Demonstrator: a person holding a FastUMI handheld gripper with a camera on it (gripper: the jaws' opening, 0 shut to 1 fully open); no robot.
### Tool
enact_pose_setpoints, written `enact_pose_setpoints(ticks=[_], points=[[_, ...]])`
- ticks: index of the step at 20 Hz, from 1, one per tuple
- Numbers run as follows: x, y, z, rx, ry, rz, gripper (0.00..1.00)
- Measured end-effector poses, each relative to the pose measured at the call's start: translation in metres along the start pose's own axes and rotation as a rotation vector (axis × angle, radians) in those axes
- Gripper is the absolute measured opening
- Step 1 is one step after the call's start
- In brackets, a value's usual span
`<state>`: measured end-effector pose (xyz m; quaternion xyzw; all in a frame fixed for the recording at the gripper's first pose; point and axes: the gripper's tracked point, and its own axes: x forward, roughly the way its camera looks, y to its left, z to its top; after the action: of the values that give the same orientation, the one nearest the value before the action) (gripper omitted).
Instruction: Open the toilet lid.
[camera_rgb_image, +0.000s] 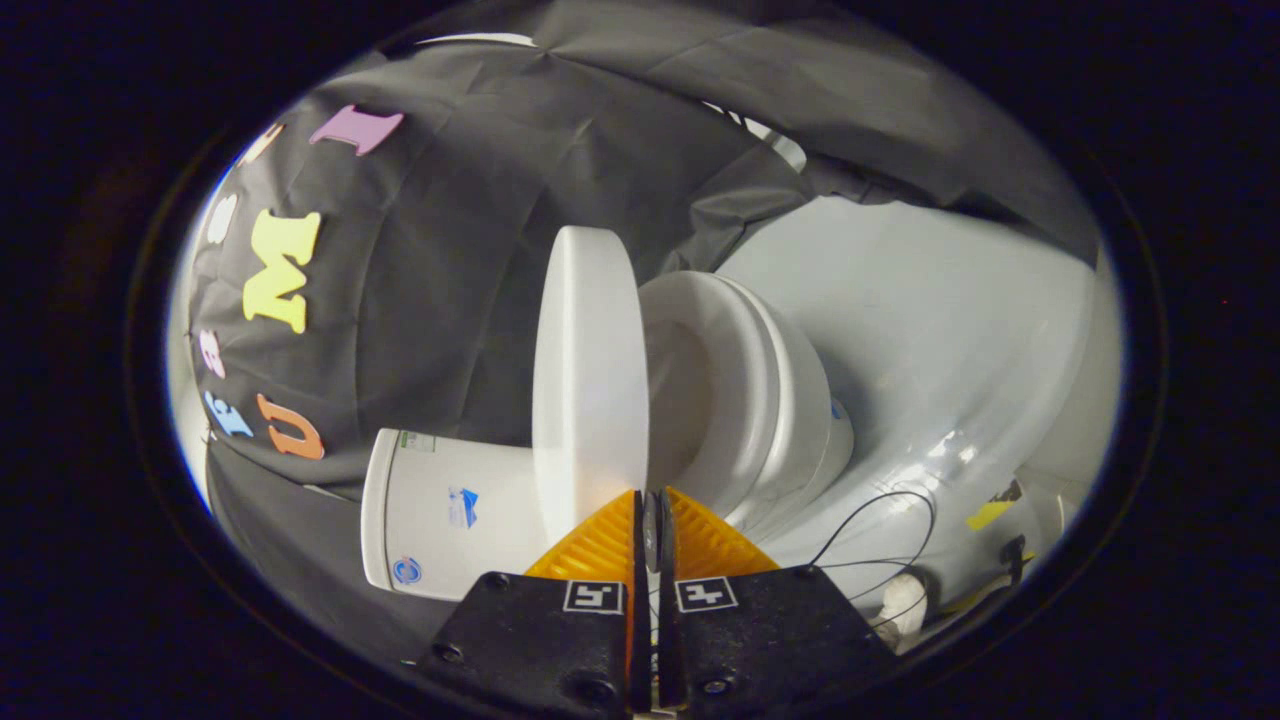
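black tool mounts, screws, square markers

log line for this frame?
lid: raised off seat, near tank | gripper: fingers together at lid's edge, grip unclear | stage: nearly open

So the view was tipped sideways. The toilet lid stood swung away from the seat, edge-on just ahead of the gripper, whose fingers were pressed together with barely a slit between them, tips right at the lid's near edge. The tank sat on the lid's far side from the bowl. Cables trailed on the floor near the bowl's base, booth wall behind the tank.
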<state>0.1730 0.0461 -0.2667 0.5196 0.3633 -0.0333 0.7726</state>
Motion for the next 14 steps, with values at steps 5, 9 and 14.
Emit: enact_pose_setpoints(ticks=[5,9,14], points=[[-0.016,0.032,0.001,-0.077,-0.025,-0.004,0.06],[-0.025,0.055,-0.001,-0.148,-0.05,-0.026,0.06],[-0.03,0.078,-0.005,-0.237,-0.067,-0.057,0.06]])
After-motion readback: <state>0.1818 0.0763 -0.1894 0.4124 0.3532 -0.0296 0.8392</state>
